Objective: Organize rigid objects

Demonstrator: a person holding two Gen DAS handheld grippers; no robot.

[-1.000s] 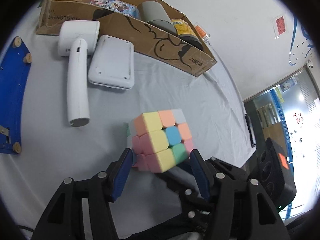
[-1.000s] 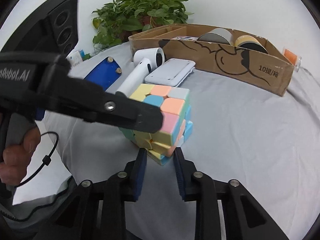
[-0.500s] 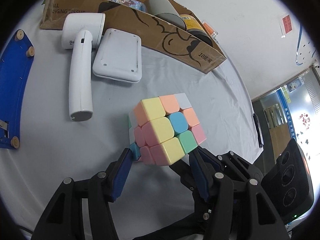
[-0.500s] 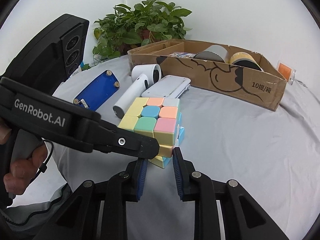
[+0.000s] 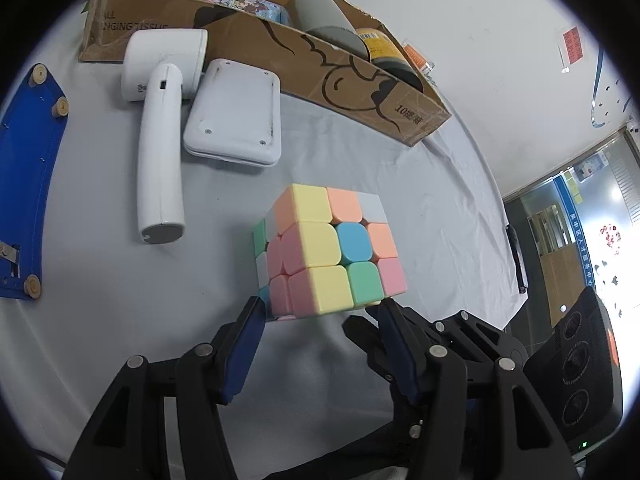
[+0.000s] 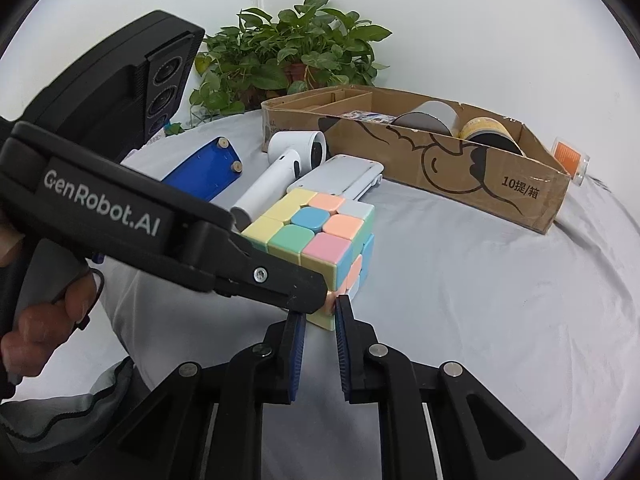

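Two grippers meet at one pastel puzzle cube (image 5: pixel 330 254), which is held clear of the grey-clothed counter (image 5: pixel 100 272). Seen from the left wrist, the left gripper (image 5: pixel 320 312) has its blue-padded fingers spread to the cube's width and pressed against its lower sides, so it is clamped on the cube. The right wrist view shows what that one hides: the right gripper (image 6: pixel 320 312) pinches a bottom corner of the cube (image 6: pixel 316 240) between nearly closed fingers, while the left gripper's black body (image 6: pixel 168 232) reaches in from the left with the person's hand (image 6: pixel 44 320) on its handle.

Beyond the cube, a white handheld device (image 5: pixel 162 140) lies on the counter with a flat white case (image 5: pixel 234 120) just beside it, both near the front wall of a long cardboard box (image 5: pixel 348 88). The left view looks down into the box, showing a grey roll (image 5: pixel 320 20), a yellow-labelled roll (image 5: pixel 384 50) and a printed packet (image 5: pixel 236 0). A blue board (image 5: pixel 28 184) lies at the far left. Only the right view takes in the potted plant (image 6: pixel 300 60) behind the box and a small orange container (image 6: pixel 570 158) past its end.
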